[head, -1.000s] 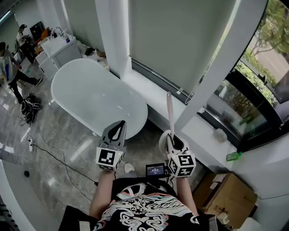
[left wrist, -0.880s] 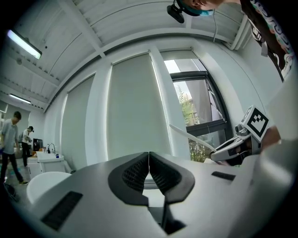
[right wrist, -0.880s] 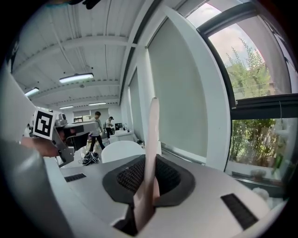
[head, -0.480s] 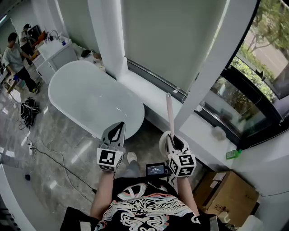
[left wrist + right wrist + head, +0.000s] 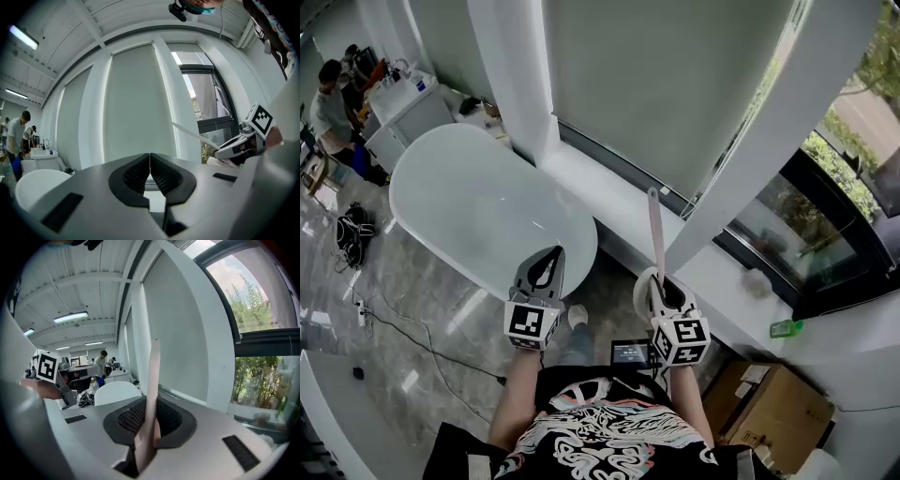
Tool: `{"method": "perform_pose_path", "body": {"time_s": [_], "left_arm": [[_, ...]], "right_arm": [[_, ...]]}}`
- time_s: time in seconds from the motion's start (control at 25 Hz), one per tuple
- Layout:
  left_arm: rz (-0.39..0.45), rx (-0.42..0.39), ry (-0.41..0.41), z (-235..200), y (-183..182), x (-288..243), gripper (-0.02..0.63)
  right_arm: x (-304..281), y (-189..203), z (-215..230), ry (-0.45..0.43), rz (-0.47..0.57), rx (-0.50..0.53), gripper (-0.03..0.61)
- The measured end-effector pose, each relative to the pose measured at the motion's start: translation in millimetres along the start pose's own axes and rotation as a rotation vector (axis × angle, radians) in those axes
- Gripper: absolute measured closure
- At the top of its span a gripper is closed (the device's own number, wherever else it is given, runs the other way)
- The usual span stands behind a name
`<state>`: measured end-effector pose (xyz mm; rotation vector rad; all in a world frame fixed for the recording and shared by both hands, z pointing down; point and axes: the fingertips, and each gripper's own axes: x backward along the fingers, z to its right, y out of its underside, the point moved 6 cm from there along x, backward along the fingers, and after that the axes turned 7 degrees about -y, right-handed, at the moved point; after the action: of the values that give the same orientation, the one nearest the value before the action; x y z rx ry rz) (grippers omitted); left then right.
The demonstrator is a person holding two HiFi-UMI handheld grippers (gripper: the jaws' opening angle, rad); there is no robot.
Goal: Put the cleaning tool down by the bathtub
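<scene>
Cleaning tool [image 5: 655, 234]: stood upright at lower centre-right of the head view, pinched firmly in the right gripper [image 5: 662, 292]. Held up in the air, right of the bathtub [image 5: 478, 211] and well apart from it, overlapping the white window ledge [image 5: 609, 192] in the picture. Showed only as a thin, flat, pale-pink strip. Lower end buried between the ribbed pads; working end not made out in any view. Ran straight up the middle of the right gripper view, top end cutting across the grey blind.

At lower centre-left, left gripper [image 5: 551, 255]: hovered over the tub's near rim in the picture, clenched on nothing, pads pressed together along one seam in the left gripper view.

Person [image 5: 323, 103] at upper left: cut off by the frame edge, beside a white cabinet [image 5: 408, 108]. Cardboard box [image 5: 778, 412] at lower right: only partly in frame. Small green item [image 5: 786, 326] on the sill at right: too small to identify. Dark cables [image 5: 347, 230] heaped at the left edge, details lost.
</scene>
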<state>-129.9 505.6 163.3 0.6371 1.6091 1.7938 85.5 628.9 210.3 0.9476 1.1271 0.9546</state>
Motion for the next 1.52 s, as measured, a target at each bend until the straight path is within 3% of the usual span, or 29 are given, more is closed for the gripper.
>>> {"method": "perform_pose_path", "body": {"time_s": [0.44, 0.8, 1.08, 1.52], "left_arm": [[-0.042, 0.029, 0.073, -64.6, 13.7, -141.1, 0.597], [-0.082, 0.04, 0.08, -140.0, 29.3, -227.1, 0.597], [-0.083, 0.074, 0.059, -184.7, 38.3, -267.6, 0.597], [-0.108, 0.125, -0.037, -213.2, 51.5, -304.6, 0.597]], "right_arm": [[-127.5, -45.6, 37.5, -0.016, -0.002, 0.007, 0.506], [-248.0, -83.2, 57.6, -0.03, -0.037, 0.009, 0.506], [-305.7, -97.9, 63.7, -0.031, -0.053, 0.001, 0.506], [-369.1, -114.8, 86.7, -0.103, -0.086, 0.046, 0.506]]}}
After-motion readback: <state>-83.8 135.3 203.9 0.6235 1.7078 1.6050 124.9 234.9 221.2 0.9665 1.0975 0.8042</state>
